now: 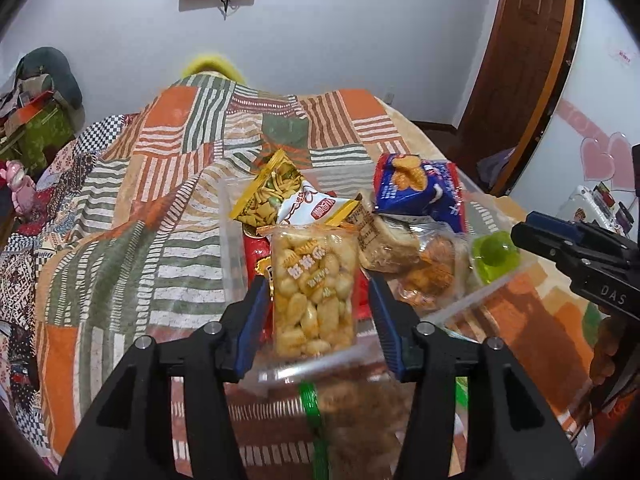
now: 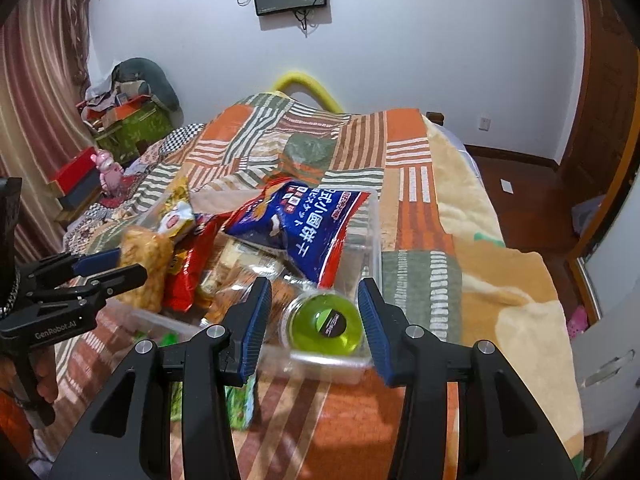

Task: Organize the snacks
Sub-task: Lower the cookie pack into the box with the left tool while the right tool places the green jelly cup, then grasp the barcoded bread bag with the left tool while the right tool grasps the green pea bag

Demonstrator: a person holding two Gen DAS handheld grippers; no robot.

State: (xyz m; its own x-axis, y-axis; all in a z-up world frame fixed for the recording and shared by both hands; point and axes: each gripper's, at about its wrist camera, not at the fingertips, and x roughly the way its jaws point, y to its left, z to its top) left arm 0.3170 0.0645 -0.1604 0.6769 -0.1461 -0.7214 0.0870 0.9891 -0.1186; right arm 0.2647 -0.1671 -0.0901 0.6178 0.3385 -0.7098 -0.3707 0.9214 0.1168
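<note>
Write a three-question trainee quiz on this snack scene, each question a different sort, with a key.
1. True or false: the left gripper is shut tight on the clear pack of yellow puffs.
2. Multiple choice: the green jelly cup lies (a) in the clear bin's near corner, (b) on the quilt, (c) on the blue biscuit bag.
3. Fill in: the right gripper is ____.

Key: 1 false, the pack stands between open jaws; 2 a; 3 open.
</note>
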